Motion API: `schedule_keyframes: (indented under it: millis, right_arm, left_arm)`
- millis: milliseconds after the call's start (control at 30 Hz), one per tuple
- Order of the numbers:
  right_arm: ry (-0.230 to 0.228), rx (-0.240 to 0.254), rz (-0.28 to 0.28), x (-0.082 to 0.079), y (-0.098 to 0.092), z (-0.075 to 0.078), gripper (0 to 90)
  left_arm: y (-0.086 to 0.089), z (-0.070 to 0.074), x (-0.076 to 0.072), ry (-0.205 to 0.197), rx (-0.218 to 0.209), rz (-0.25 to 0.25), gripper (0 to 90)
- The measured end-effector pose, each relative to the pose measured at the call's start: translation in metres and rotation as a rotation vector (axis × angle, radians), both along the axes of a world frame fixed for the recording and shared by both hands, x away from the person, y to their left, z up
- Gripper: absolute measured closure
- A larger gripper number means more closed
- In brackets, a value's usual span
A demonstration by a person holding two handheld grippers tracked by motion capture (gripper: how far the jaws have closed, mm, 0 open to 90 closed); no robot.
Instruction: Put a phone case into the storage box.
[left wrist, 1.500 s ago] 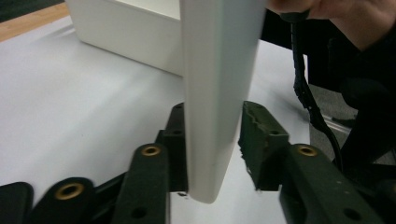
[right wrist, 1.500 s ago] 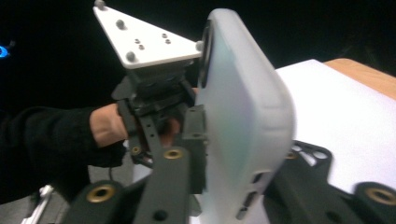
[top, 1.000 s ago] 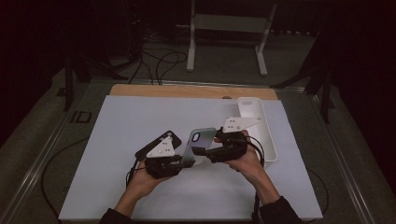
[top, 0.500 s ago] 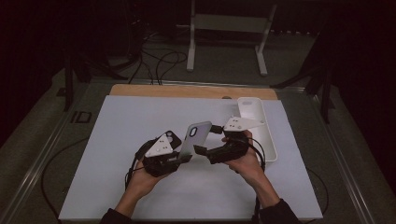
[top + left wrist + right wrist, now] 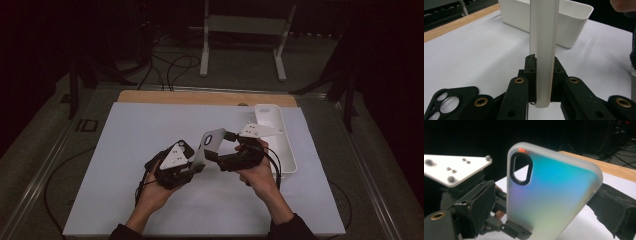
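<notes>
White tabletop point(image 5: 150, 125) fills mid-frame; at its centre the left gripper point(image 5: 192, 167) clamps the frosted, iridescent phone case point(image 5: 209, 142) upright by its edge, likely presenting it to the right gripper point(image 5: 220, 159), whose jaws stand apart around it.

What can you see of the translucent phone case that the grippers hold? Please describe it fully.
The phone case looks like frosted, translucent plastic with an iridescent blue-green sheen and rounded corners. A black-rimmed oval camera cutout sits near its top corner. It stands nearly upright above the white table, lifted off it. The left gripper is shut on its lower edge. The right gripper is close beside it, but whether it grips the case is unclear.
</notes>
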State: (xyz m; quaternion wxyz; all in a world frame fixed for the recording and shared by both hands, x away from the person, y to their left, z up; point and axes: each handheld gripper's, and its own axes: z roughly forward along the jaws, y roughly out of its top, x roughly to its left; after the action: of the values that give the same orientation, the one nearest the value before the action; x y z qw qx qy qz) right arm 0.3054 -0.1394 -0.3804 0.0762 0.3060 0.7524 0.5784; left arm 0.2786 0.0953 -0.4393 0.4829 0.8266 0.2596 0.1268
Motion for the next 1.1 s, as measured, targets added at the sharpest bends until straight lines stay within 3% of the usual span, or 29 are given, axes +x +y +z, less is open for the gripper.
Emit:
schedule_keyframes:
  millis: [167,400,700,833,1033,1100]
  right_arm:
    - [0.021,0.015,-0.048,0.003,0.005,0.000,12.5]
    - [0.035,0.009,-0.107,0.005,0.014,-0.001,14.4]
    - [0.043,0.010,-0.128,0.005,0.015,-0.003,16.5]
    - [0.023,-0.009,-0.129,0.004,0.016,-0.003,16.6]
    - [0.012,-0.022,-0.133,0.005,0.015,-0.003,16.6]
    - [0.014,-0.023,-0.136,0.005,0.014,-0.003,16.6]
  left_arm:
    - [-0.005,-0.003,-0.001,-0.004,0.021,0.025,81.0]
    - [-0.016,-0.007,-0.005,-0.006,0.052,0.011,81.0]
    - [-0.020,-0.011,-0.004,0.017,0.034,-0.003,78.1]
    - [-0.019,-0.011,-0.003,0.025,0.027,0.003,58.4]
    - [-0.013,-0.007,-0.001,0.012,-0.002,0.092,24.3]
    - [-0.011,-0.006,-0.001,0.012,-0.005,0.102,20.1]
